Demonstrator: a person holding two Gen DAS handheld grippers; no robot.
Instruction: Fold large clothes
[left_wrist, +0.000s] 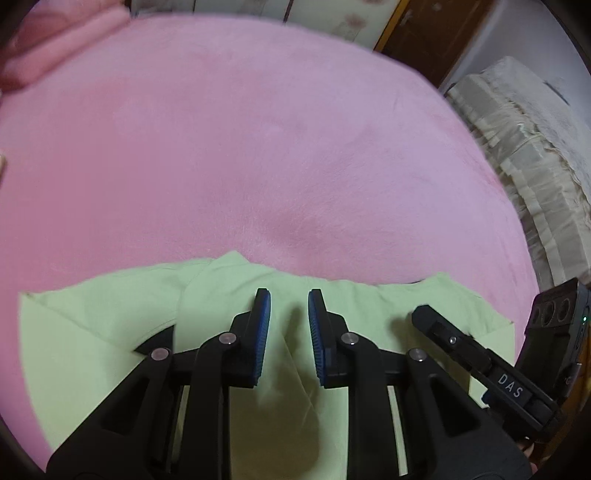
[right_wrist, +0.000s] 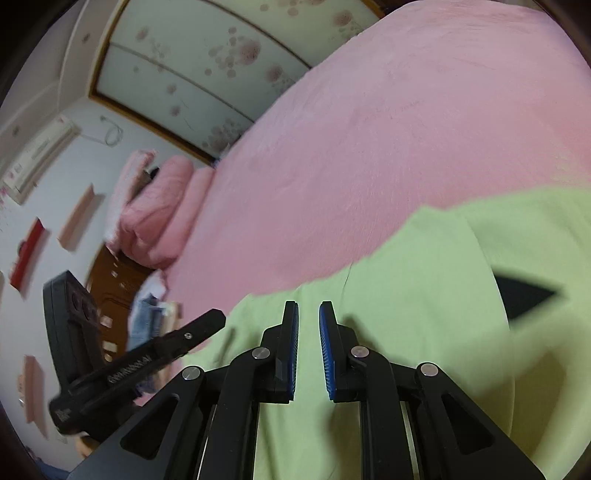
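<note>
I hold the left tongs (left_wrist: 290, 301) apart and empty over the pale green garment (left_wrist: 110, 325), smooth thin cloth with soft folds, lying flat on the fuzzy pink bed (left_wrist: 258, 147) beyond. My right tongs (right_wrist: 308, 312) are likewise apart, above the same cloth.

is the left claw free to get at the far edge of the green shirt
Probably yes: the left claw is open above the green shirt, whose far edge lies just ahead on the pink blanket, nothing between.

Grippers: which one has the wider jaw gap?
The left gripper; its blue pads stand farther apart than the right gripper's, both open over the green garment.
</note>
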